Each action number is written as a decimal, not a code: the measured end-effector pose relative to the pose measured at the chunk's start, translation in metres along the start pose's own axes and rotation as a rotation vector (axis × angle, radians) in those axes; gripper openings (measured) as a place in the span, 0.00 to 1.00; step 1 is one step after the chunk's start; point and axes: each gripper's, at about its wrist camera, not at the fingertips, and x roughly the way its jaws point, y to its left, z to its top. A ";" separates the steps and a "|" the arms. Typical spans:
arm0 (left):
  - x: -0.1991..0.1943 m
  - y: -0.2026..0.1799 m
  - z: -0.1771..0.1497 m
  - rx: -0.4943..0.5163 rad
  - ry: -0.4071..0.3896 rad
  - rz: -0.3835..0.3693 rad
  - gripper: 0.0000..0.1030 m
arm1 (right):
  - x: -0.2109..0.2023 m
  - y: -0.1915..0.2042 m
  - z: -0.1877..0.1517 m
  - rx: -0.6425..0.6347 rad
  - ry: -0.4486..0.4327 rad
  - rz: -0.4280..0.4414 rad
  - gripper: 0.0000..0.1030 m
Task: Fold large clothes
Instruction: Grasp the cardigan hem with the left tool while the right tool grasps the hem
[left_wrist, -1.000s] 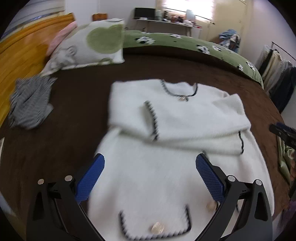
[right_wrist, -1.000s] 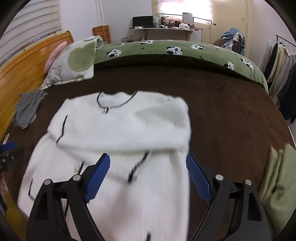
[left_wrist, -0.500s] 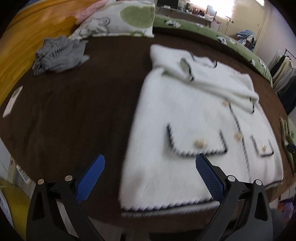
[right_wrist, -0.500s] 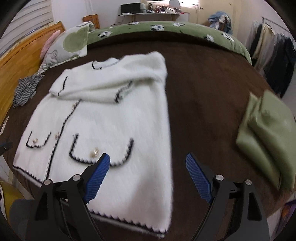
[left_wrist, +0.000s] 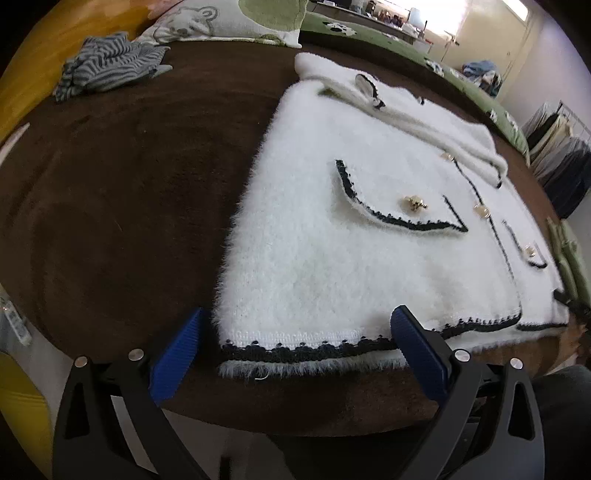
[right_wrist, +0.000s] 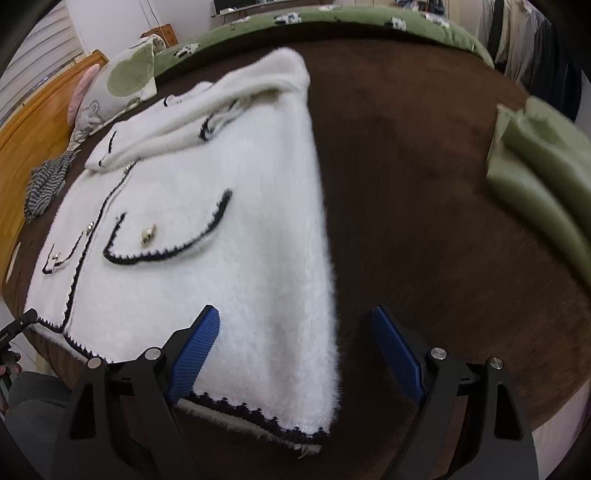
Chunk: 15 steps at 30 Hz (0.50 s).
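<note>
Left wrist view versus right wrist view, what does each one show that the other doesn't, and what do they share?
Only the left wrist view shows the sunlit window and the cardigan's left hem corner. Only the right wrist view clearly shows the folded green garment and the right hem corner. Both show the white cardigan on the brown blanket, the striped cloth, the pillow, and an open gripper, left gripper and right gripper, at the hem.

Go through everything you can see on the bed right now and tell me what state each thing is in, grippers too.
Fluffy white cardigan with black trim: flat on the brown blanket, front up, sleeves folded across the chest, hem unfolded.
Left gripper: jaws open, at the hem's left corner.
Right gripper: jaws open, over the hem's right corner.
Grey striped garment: crumpled.
Olive green garment: folded.
</note>
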 end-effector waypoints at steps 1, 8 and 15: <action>0.000 0.002 0.000 -0.010 0.004 -0.012 0.94 | 0.001 0.000 -0.002 -0.002 -0.001 -0.001 0.82; 0.001 0.012 0.003 -0.078 0.028 -0.070 0.88 | -0.001 0.004 -0.007 -0.023 -0.015 0.017 0.59; -0.002 0.018 0.003 -0.087 0.027 -0.033 0.59 | -0.005 0.021 -0.010 -0.097 -0.032 0.019 0.28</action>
